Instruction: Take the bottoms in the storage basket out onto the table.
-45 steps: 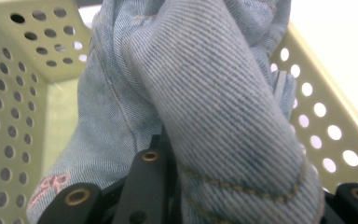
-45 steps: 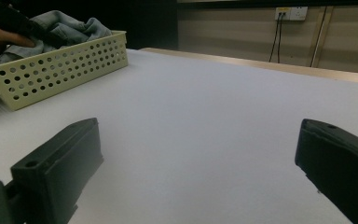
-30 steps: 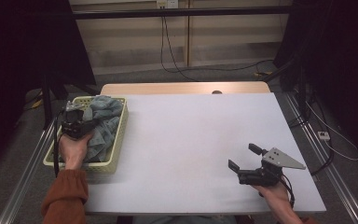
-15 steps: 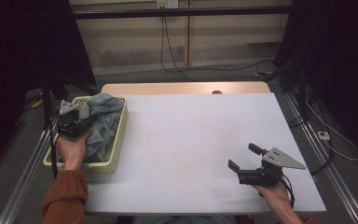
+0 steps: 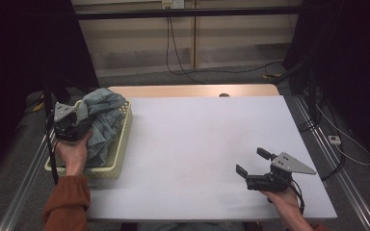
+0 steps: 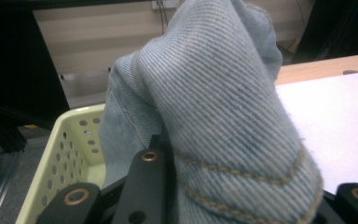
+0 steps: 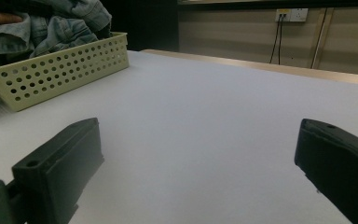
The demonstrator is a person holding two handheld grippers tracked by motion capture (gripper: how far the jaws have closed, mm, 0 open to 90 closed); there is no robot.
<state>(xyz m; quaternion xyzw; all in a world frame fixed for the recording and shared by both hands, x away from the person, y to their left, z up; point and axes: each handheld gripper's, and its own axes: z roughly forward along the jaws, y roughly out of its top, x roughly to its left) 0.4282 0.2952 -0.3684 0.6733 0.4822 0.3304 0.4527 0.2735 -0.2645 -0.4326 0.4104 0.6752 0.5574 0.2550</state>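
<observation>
A bundle of light blue denim (image 5: pixel 102 118) lies in a pale yellow perforated basket (image 5: pixel 119 153) at the table's left edge. My left gripper (image 5: pixel 72 126) hangs over the basket's left side, shut on a fold of the denim and holding it raised above the rim. In the left gripper view the denim (image 6: pixel 214 102) drapes over the black jaws and hides their tips. My right gripper (image 5: pixel 251 161) rests low near the table's front right, open, with nothing between its jaws. In the right gripper view that right gripper (image 7: pixel 198 154) faces bare white table, with the basket (image 7: pixel 51 70) far off.
The white table top (image 5: pixel 202 139) stretches between basket and right gripper, with a wooden strip (image 5: pixel 192 90) along its far edge. Metal rails run along both sides. Cables lie on the floor behind and at the right.
My left gripper has shifted slightly left and up with the denim, and the cloth now bunches higher above the basket. The right gripper has stayed where it was.
</observation>
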